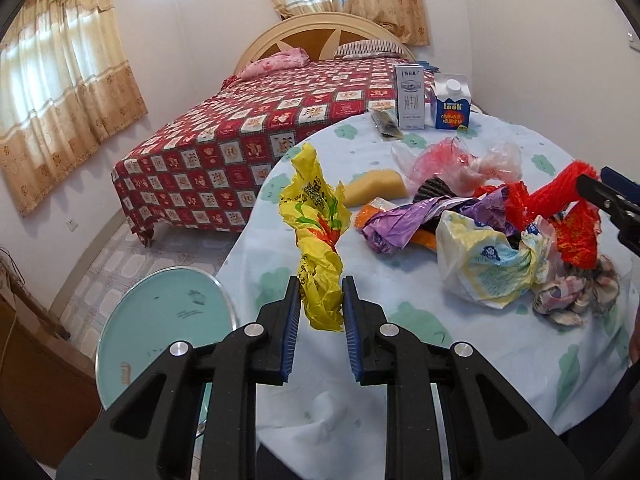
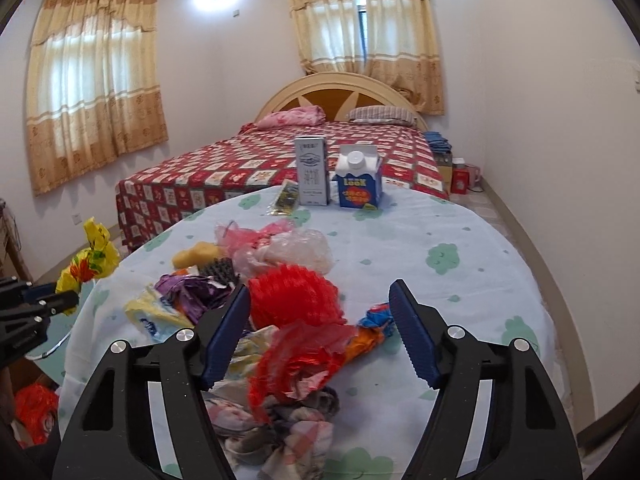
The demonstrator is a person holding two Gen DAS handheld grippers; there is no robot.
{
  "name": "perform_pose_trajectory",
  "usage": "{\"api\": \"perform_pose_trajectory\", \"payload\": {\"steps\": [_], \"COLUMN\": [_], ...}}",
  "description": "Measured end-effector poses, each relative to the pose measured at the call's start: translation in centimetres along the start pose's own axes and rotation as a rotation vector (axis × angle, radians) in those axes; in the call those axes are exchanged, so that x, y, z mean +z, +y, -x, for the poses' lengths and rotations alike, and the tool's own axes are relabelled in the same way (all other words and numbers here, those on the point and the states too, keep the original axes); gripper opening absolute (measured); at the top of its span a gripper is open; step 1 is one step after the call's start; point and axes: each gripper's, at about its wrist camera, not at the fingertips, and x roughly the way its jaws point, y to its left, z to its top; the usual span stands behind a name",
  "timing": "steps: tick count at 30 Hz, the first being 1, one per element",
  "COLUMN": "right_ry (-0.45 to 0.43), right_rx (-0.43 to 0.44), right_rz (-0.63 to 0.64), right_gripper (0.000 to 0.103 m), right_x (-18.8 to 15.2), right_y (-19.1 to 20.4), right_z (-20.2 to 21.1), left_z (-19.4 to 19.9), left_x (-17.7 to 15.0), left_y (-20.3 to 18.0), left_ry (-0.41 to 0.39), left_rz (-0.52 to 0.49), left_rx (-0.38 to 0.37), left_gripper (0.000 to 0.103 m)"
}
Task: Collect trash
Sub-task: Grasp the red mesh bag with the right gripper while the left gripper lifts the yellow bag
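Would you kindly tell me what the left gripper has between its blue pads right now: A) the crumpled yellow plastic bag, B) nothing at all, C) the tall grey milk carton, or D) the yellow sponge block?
A: in the left wrist view the left gripper has its jaws closed on the lower end of the crumpled yellow plastic bag, which stands up from between the pads.

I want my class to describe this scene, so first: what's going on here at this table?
A person with a hand-held gripper in each hand is clearing trash from a round table. The left gripper has its jaws shut on a crumpled yellow plastic bag, lifted at the table's edge. The right gripper has open jaws around red plastic mesh in the wrapper pile, not yet pinching it. Two cartons stand untouched at the far side.
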Motion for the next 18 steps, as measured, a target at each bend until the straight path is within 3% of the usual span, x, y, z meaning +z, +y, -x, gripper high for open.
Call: {"api": "perform_pose_trajectory", "payload": {"steps": [2, 4, 6, 10, 11, 13, 15, 18], "right_ry": [0.001, 0.024, 0.055, 0.046, 0.038, 0.034, 0.057, 0.05], "right_rx": [0.008, 0.018, 0.039, 0.035, 0.031, 0.037, 0.062, 0.077], "right_rz": [0.006, 0.007, -0.001, 0.006, 0.006, 0.01, 0.035, 0.038], "right_gripper": [0.069, 0.059, 0.041, 0.041, 0.046, 0.047, 0.023, 0.021], "right_x": [-0.1, -0.2, -0.4, -0.4, -0.2, 0.1, 0.4, 0.6], "right_y": [0.3, 0.5, 0.3, 0.6, 0.6, 0.6, 0.8, 0.9], "right_z": [0.0, -0.4, -0.9, -0.5, -0.4, -0.4, -0.9, -0.8], "left_z": [0.4, 0.5, 0.4, 0.0, -0.1, 0.0, 0.1, 0.2], "left_x": [-0.2, -0.5, -0.8, -1.1, -1.1, -1.0, -0.9, -0.6], "left_y": [0.4, 0.8, 1.1, 1.9, 2.0, 2.2, 2.2, 2.1], "left_ry": [-0.002, -0.002, 0.008, 0.029, 0.029, 0.027, 0.02, 0.011], "left_rz": [0.0, 0.001, 0.004, 0.025, 0.031, 0.036, 0.041, 0.045], "left_rx": [0.007, 0.017, 0.022, 0.015, 0.017, 0.018, 0.023, 0.03], "left_gripper": [0.021, 0.021, 0.021, 0.021, 0.021, 0.021, 0.021, 0.021]}}
